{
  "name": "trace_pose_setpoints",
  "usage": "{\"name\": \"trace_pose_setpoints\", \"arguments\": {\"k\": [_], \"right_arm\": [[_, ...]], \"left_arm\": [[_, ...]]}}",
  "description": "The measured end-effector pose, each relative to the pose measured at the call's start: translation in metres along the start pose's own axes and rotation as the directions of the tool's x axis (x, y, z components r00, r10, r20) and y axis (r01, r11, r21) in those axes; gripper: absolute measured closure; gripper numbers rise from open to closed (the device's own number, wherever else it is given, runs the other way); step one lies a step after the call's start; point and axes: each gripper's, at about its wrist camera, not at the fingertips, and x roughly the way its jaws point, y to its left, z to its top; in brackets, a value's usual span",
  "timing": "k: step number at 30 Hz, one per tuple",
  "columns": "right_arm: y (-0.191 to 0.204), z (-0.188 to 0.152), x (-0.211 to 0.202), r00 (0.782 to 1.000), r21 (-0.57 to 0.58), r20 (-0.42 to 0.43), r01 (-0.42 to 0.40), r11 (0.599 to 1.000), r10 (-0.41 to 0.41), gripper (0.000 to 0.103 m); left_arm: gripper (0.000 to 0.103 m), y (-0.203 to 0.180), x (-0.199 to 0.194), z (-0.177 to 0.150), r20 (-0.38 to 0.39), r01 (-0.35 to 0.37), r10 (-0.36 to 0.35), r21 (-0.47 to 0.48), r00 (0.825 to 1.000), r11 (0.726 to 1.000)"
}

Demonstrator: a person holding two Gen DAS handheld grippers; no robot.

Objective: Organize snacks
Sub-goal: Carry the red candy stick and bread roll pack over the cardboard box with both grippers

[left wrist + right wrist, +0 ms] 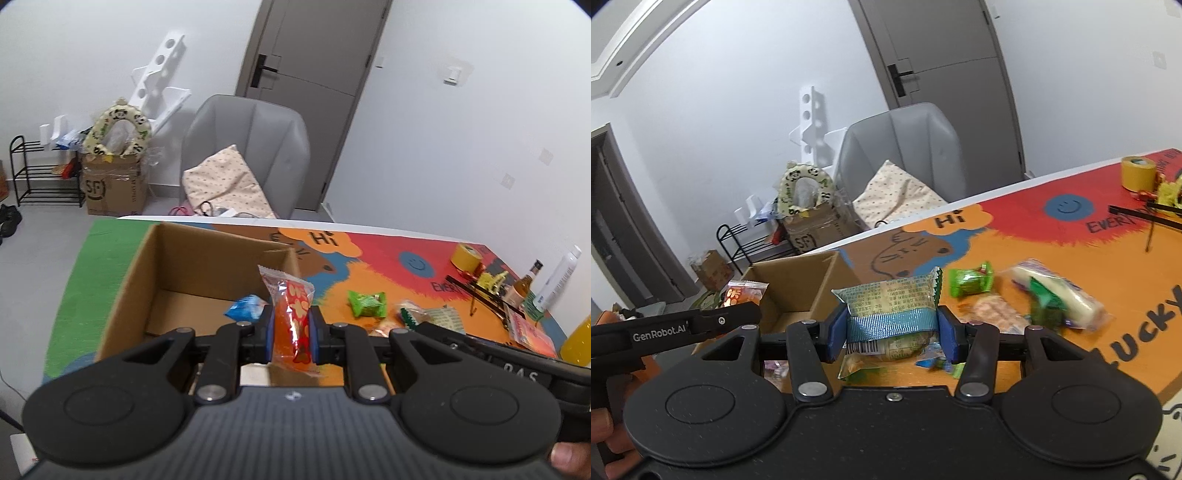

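From the left wrist, the left gripper [291,328] pinches an orange snack packet [293,317] upright over the cardboard box [129,280], while from the right wrist the right gripper [892,334] clamps a teal-banded pastry packet [892,310] above the colourful table [1071,266].

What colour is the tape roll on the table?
Yellow; the tape roll shows best in the right wrist view.

box [207,280] left on table [388,266], snack packets [366,303] right — tape [466,257] behind
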Motion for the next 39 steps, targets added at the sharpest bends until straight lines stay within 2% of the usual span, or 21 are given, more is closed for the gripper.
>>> {"name": "trace_pose_setpoints", "arguments": {"k": [11,27,32,35,37,39], "right_arm": [[0.033,0.004,0.024,0.999,-0.029,-0.026,-0.036,0.999,0.035,0.055],[0.08,0.014,0.07,0.997,-0.079,-0.055,-0.053,0.995,0.049,0.055],[0.094,0.017,0.081,0.997,-0.104,-0.051,-0.066,0.992,0.061,0.055],[0.097,0.019,0.085,0.996,-0.09,-0.043,-0.085,0.992,0.082,0.055],[0.099,0.019,0.086,0.995,-0.086,-0.037,-0.1,0.991,0.097,0.051],[0.102,0.02,0.083,0.993,-0.096,-0.017,-0.12,0.988,0.119,0.041]], "left_arm": [[0.086,0.042,0.008,0.009,-0.01,-0.046,0.045,-0.039,0.999,0.998],[0.085,0.083,0.052,0.022,-0.07,-0.032,0.028,-0.062,0.997,0.998],[0.082,0.094,0.048,0.021,-0.061,-0.02,0.014,-0.091,0.998,0.996],[0.082,0.098,0.04,0.022,-0.044,-0.043,0.038,-0.101,0.998,0.994],[0.081,0.101,0.035,0.022,-0.04,-0.04,0.035,-0.109,0.999,0.993],[0.078,0.102,0.031,0.023,-0.036,-0.036,0.032,-0.109,0.999,0.993]]}}
